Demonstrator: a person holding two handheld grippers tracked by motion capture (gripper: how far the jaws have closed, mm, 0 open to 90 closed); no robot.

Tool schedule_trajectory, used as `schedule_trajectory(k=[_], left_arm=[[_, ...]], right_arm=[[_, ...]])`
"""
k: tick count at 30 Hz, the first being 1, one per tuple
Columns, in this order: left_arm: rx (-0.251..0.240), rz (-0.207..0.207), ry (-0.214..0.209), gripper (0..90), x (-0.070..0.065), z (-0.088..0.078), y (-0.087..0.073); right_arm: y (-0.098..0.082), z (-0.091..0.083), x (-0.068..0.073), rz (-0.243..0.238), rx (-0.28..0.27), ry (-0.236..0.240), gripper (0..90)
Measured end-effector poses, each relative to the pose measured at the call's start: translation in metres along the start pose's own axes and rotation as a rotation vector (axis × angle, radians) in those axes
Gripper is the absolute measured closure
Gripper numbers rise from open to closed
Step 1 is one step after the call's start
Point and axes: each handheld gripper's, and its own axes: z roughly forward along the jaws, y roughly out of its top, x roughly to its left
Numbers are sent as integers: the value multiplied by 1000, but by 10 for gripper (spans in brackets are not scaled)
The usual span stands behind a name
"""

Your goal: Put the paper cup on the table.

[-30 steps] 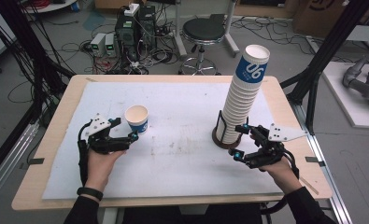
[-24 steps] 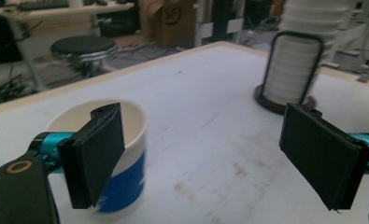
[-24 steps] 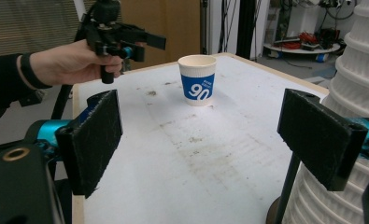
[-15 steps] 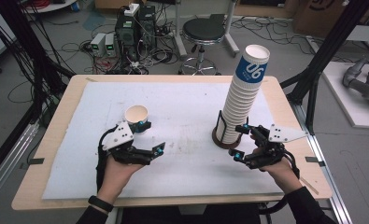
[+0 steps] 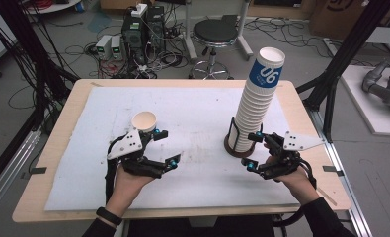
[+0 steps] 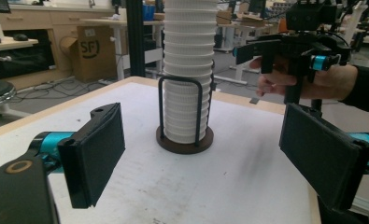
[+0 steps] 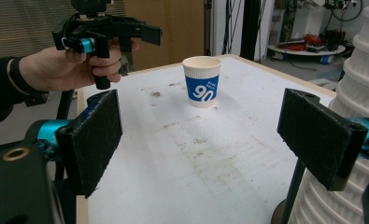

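A cup has been set down, and both grippers are open.

One cup (image 5: 144, 121) is stood alone on the white mat of the table (image 5: 54, 163), well apart from the tall stack of cups (image 5: 256, 98) kept upright in its black wire holder (image 5: 232, 140). The left gripper (image 5: 166, 147) is held wide open just beside the cup, with nothing in it, so the cup looks let go. The right gripper (image 5: 252, 150) is held open near the bottom of the stack, maybe to keep it steady. A second ago the cup was held by the left gripper; now the gripper is turned toward the stack.
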Motion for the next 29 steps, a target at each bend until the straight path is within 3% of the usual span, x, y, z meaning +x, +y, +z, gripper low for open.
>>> schedule_trajectory(k=[9,29], left_arm=[[-24,-4,-8,144,1,-2,2],[-8,-10,-3,143,2,-2,0]], right_arm=[[0,-1,1,-7,-6,6,142],[0,-1,0,-2,-1,7,142]])
